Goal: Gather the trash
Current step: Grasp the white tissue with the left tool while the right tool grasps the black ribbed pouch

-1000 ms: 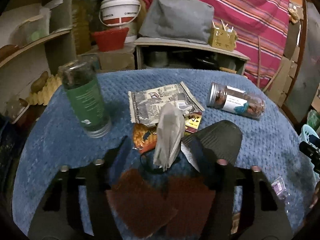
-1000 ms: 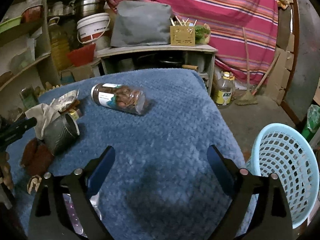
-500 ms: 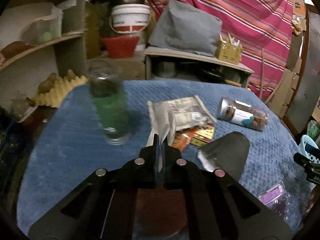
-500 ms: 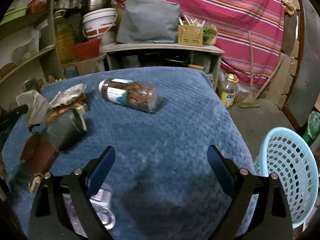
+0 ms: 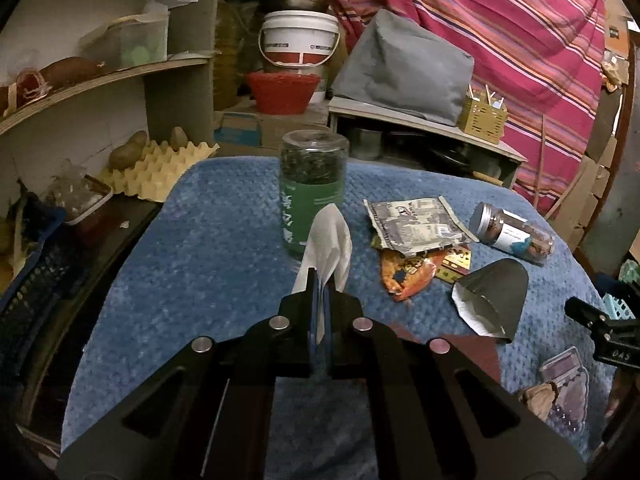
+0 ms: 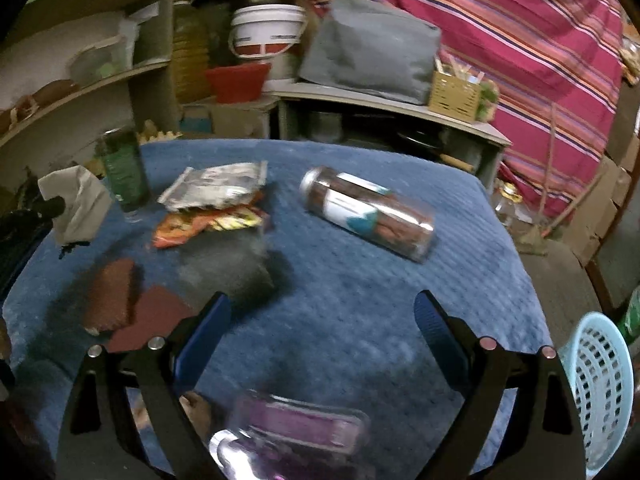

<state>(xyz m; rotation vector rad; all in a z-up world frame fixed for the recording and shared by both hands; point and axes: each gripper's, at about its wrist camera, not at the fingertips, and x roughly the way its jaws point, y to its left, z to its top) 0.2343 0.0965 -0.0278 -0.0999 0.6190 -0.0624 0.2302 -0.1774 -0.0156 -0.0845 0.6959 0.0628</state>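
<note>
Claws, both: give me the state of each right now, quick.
Left claw: closed on the tissue, lifted off the blanket.
Right claw: open, holding nothing.

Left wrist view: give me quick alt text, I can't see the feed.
The left gripper is shut on a crumpled white tissue, held above the blue tablecloth. Behind it stands a green-labelled jar; to the right lie snack wrappers and a jar on its side.

The purple packet (image 6: 296,436) is motion-blurred (label unreadable), partly cut off by the bottom edge.
</note>
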